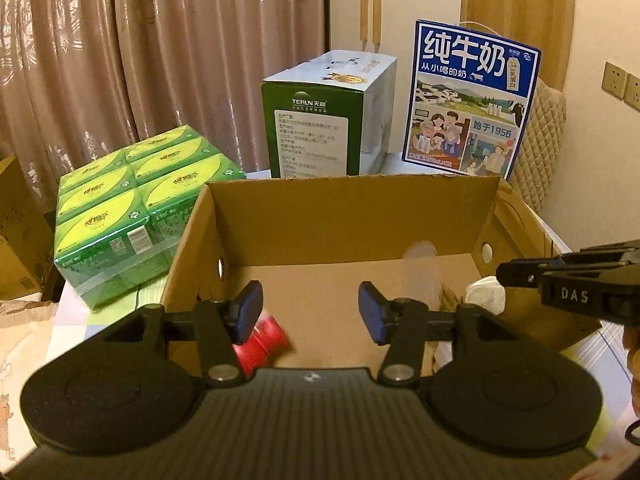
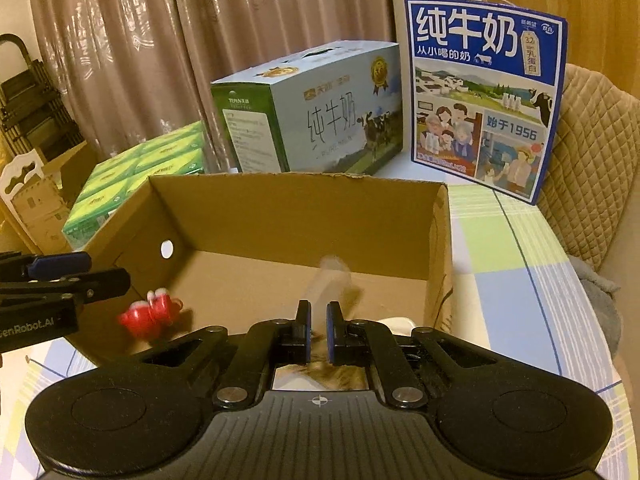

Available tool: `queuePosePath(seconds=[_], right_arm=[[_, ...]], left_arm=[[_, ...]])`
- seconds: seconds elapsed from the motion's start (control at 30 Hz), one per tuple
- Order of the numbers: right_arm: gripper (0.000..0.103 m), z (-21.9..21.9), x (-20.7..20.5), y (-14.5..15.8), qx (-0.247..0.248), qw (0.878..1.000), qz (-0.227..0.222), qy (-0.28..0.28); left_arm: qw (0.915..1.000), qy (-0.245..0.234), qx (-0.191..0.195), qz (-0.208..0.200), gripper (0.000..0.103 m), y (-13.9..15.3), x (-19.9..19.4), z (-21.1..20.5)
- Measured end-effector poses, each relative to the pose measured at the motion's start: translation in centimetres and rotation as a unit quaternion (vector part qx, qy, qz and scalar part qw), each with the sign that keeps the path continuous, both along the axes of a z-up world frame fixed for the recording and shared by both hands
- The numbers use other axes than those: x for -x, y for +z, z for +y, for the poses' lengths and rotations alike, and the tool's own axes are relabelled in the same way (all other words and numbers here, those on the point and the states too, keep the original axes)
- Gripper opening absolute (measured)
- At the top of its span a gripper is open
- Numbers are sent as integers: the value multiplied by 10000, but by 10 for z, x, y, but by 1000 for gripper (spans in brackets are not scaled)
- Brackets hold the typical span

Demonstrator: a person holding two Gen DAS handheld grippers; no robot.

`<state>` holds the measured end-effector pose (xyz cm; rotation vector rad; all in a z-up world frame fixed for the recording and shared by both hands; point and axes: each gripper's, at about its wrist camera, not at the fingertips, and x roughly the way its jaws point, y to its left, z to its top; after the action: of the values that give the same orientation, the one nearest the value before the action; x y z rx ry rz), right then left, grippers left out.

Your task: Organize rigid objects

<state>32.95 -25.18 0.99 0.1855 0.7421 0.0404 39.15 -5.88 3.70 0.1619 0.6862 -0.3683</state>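
An open cardboard box stands on the table in front of both grippers. A small red toy is blurred inside its left part, below my left gripper, which is open and empty over the box. A blurred translucent tube is inside the box, just beyond my right gripper, whose pads stand a narrow gap apart with nothing between them. A white object and a brown fibrous thing lie in the box's right part.
Behind the box stand a green-and-white milk carton, a blue milk carton and a wrapped pack of green tissue boxes. A quilted chair back is at the right, curtains behind.
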Motion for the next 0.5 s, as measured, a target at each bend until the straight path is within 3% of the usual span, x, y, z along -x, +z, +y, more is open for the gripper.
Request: queuePosePath(seconds=[0.5], right_arm=[[2, 25, 47, 41, 6, 9999, -154, 33]], left_arm=[[9997, 86, 47, -208, 47, 38, 61, 27]])
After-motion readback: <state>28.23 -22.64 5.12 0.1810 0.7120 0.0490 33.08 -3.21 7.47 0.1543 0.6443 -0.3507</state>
